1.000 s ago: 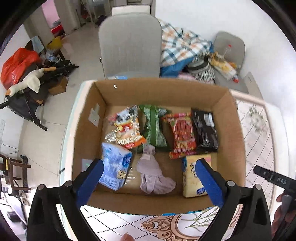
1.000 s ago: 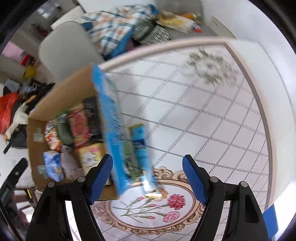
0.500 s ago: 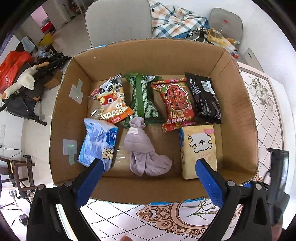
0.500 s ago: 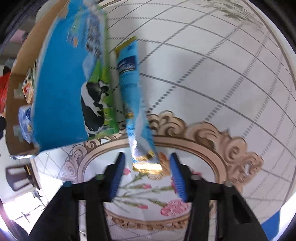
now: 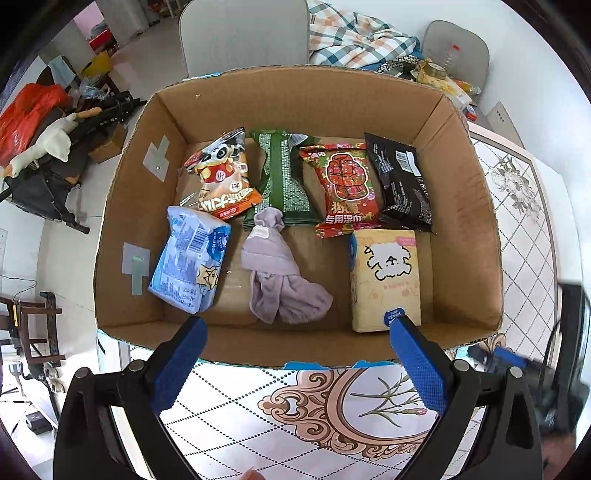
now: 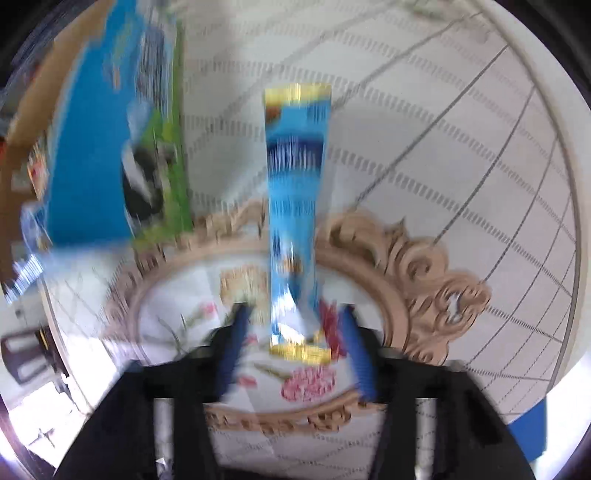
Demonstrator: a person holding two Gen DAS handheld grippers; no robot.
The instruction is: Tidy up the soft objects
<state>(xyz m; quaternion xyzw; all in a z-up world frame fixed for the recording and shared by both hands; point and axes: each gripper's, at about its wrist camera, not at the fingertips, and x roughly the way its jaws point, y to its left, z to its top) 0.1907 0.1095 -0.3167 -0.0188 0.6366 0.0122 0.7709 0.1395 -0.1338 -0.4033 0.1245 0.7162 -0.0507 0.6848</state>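
Note:
A cardboard box (image 5: 465,229) sits on the patterned table. Inside lie several snack and tissue packs, a lilac sock (image 5: 275,275), a blue tissue pack (image 5: 188,258) and a cream tissue pack (image 5: 384,277). My left gripper (image 5: 299,354) is open and empty, hovering at the box's near wall. In the blurred right wrist view, a long blue snack packet (image 6: 295,206) lies on the table, its near end between the fingers of my right gripper (image 6: 295,332). The jaws are narrowed around it with a small gap on each side. The box's blue printed outer side (image 6: 96,140) stands to the left.
A grey chair (image 5: 243,33) stands behind the box, with a plaid cloth (image 5: 354,40) and clutter on a seat to its right. The table edge (image 5: 110,354) runs close to the box's left side. The right gripper's body shows blurred at the right of the left wrist view (image 5: 546,369).
My left gripper moved closer over the box and stayed open. My right gripper swept down to the blue packet's near end and its jaws narrowed around it.

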